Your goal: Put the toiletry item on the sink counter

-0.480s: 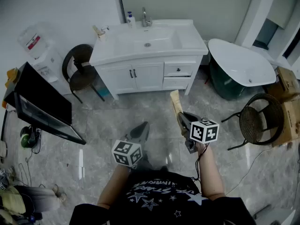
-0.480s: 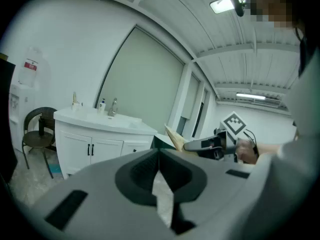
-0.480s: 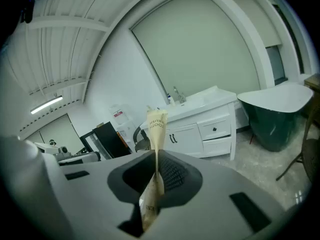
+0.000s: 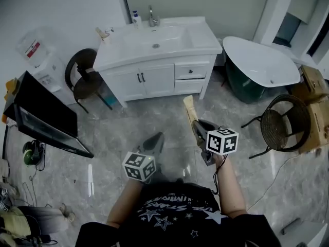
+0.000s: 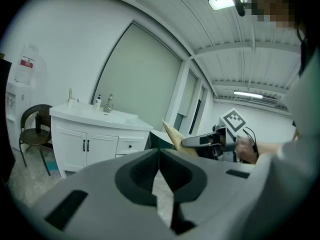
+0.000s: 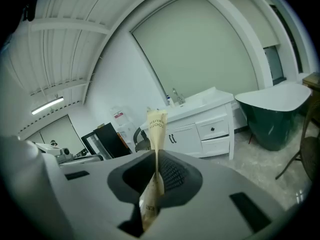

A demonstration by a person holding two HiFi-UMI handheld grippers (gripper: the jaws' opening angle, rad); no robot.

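Right tool (image 4: 197, 127): I have it clamped on the toothbrush pack (image 4: 189, 107), centre frame.
Left tool (image 4: 154, 141): closed, empty.
Bench (image 4: 204, 37): upper centre, front edge well apart.
Floor (image 4: 149, 115): open stretch between.

the head view looked steeply down from overhead; both gripper views looked level along their jaws; all shared the far vanity (image 4: 203, 37).

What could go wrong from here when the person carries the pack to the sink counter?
The right gripper pinches the thin toothbrush pack with a long part standing free, so it may bend or slip out on the way. On the sink counter, a small bottle stands beside the faucet; a set-down there might knock it over.
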